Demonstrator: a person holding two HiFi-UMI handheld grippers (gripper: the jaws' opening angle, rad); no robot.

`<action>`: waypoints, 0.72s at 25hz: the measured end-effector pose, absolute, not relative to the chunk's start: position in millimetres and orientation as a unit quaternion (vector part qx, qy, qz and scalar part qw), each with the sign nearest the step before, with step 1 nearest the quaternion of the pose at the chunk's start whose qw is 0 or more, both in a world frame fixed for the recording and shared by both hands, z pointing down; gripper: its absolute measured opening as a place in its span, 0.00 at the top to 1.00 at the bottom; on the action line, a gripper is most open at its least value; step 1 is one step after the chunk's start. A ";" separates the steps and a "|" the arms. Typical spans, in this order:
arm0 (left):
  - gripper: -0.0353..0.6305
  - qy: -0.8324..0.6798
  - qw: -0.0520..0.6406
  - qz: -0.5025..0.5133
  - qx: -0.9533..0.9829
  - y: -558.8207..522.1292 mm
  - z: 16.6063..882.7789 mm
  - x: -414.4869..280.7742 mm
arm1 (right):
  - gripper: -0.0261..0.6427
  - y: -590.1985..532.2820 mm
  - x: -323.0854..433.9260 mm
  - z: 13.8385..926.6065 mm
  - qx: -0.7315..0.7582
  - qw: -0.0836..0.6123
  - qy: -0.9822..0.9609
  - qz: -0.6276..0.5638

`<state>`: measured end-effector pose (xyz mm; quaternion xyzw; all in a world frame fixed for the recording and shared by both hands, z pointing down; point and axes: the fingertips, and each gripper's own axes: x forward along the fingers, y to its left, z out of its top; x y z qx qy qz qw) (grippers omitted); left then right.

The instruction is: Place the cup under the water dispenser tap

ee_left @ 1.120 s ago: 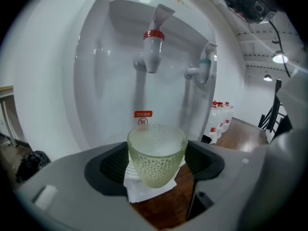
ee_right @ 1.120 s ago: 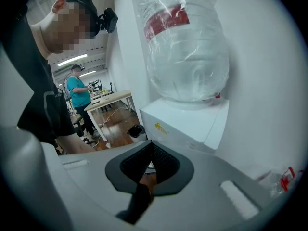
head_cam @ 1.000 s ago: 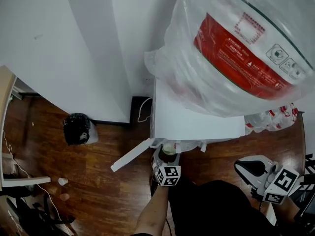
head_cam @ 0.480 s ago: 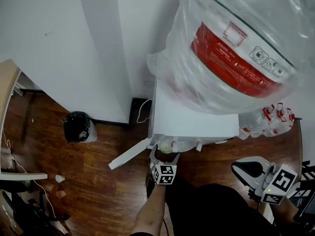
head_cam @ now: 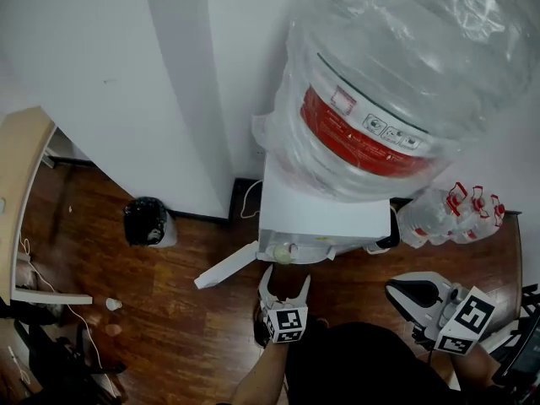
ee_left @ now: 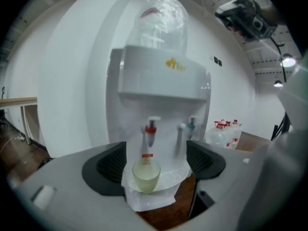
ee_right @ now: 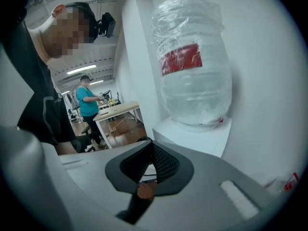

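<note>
The translucent pale-yellow plastic cup [ee_left: 146, 175] stands upright on the white drip tray [ee_left: 175, 177] under the red-tipped tap [ee_left: 150, 129], just beyond the left gripper's [head_cam: 286, 278] released, empty jaws, which have just been closing slightly; the right gripper [ee_right: 149, 170] is clenched on nothing.

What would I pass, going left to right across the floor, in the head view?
small white cup → black bin → water dispenser → red-capped bottles

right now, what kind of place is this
Likely an office or lab corner: a water dispenser with a big bottle on top, spare water bottles on the wood floor, and a work table nearby.
</note>
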<state>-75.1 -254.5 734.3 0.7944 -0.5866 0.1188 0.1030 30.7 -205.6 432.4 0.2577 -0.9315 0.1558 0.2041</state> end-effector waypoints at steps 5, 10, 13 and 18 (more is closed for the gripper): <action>0.62 -0.560 0.033 0.077 0.824 -218.0 609.7 -57.5 | 0.96 -196.5 43.0 399.1 0.271 0.170 -0.934 0.161; 0.75 -0.533 -0.044 0.071 0.842 -199.3 492.4 -55.6 | 0.96 -193.8 54.9 365.1 0.292 0.131 -0.932 0.170; 0.86 -0.530 -0.013 0.045 0.846 -186.4 455.7 -62.9 | 0.96 -191.6 59.5 345.8 0.304 0.104 -0.933 0.163; 0.87 -0.534 0.021 0.043 0.844 -182.3 412.3 -68.1 | 0.96 -190.1 72.1 321.2 0.321 0.065 -0.936 0.131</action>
